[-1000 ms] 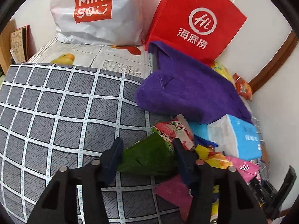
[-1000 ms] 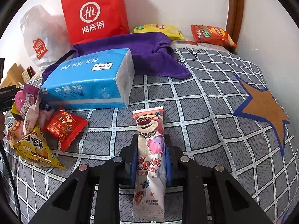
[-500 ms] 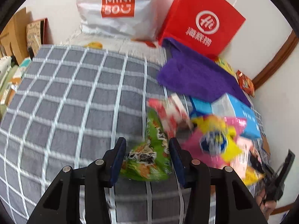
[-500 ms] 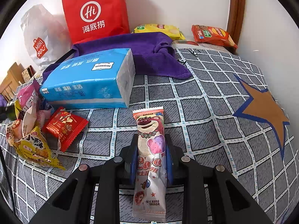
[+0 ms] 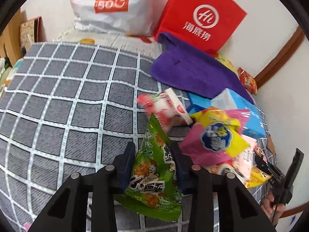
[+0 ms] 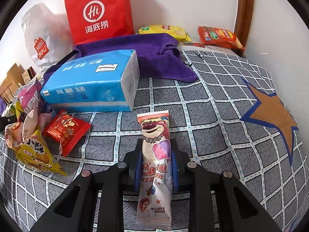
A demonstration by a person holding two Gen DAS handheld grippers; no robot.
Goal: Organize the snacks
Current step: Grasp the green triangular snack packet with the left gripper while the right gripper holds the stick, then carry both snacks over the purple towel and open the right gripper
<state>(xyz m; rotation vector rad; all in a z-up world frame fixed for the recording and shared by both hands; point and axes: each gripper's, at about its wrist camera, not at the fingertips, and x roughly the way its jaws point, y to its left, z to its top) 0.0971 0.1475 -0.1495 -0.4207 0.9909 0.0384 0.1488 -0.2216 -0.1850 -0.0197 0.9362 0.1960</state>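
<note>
Gripping a green snack packet [image 5: 154, 172], the left tongs [image 5: 152, 154] hold it just beside a heap of pink and yellow snack bags [image 5: 216, 141] on the checked blanket [image 5: 67, 100]. The right tongs [image 6: 155, 154] are closed on a long bear-printed snack bar [image 6: 155, 154]. Ahead of it lie a blue tissue pack [image 6: 90, 83], a purple towel [image 6: 154, 54] and a red paper bag [image 6: 98, 11]; a small red packet [image 6: 65, 129] sits to the left.
</note>
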